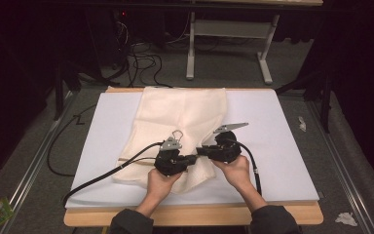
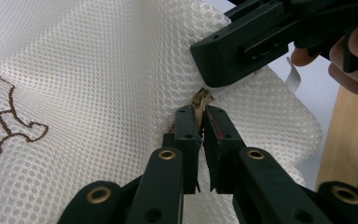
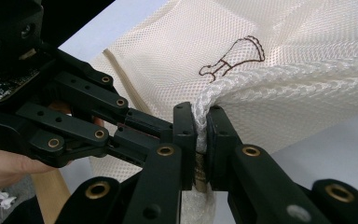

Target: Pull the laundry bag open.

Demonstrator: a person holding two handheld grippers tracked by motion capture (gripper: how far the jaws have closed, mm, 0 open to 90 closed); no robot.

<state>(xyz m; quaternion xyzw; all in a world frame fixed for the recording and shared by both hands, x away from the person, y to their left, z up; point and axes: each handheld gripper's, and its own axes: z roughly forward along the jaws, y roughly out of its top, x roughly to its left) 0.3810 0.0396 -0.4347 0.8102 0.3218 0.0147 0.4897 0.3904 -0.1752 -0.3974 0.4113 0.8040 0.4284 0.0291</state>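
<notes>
A cream mesh bag (image 1: 180, 117) lies on a white board (image 1: 277, 146), reaching from the far edge to the front middle. Both grippers meet at its near right corner. My left gripper (image 1: 194, 159) is shut on a small tan tab (image 2: 200, 99) at the bag's edge (image 2: 98, 84), jaws nearly touching (image 2: 200, 128). My right gripper (image 1: 200, 150) is shut on a white braided cord (image 3: 206, 100) that runs out of the bag's gathered mesh (image 3: 307, 74), and its tips (image 3: 200, 128) sit just above the left gripper (image 3: 74, 121). A brown stitched mark (image 3: 235, 58) shows on the mesh.
The white board rests on a wooden table (image 1: 199, 215) whose edge runs along the front. A black cable (image 1: 102, 175) trails left from the left gripper. Behind the table stand a white desk frame (image 1: 191, 48) and floor cables (image 1: 143, 63). Crumpled paper (image 1: 345, 218) lies at front right.
</notes>
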